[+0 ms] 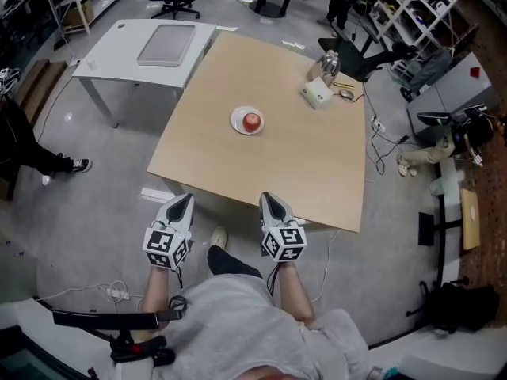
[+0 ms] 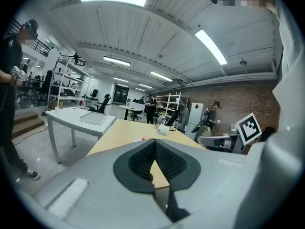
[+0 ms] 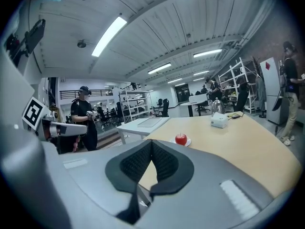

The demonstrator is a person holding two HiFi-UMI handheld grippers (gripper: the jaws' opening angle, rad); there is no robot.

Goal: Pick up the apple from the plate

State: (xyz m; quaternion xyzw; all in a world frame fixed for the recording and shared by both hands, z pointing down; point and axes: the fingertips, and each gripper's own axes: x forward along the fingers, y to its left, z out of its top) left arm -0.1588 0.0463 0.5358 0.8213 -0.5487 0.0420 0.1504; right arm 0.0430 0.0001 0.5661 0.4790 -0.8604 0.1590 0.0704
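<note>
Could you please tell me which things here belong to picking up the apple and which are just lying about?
For the job:
- apple
- white plate under it
- left gripper and right gripper, both shut and empty

Just lying about:
- white box and glass jug at the wooden table's far corner
- grey tray on the white table

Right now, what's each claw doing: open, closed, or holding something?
Left claw: closed, holding nothing.
Right claw: closed, holding nothing.
</note>
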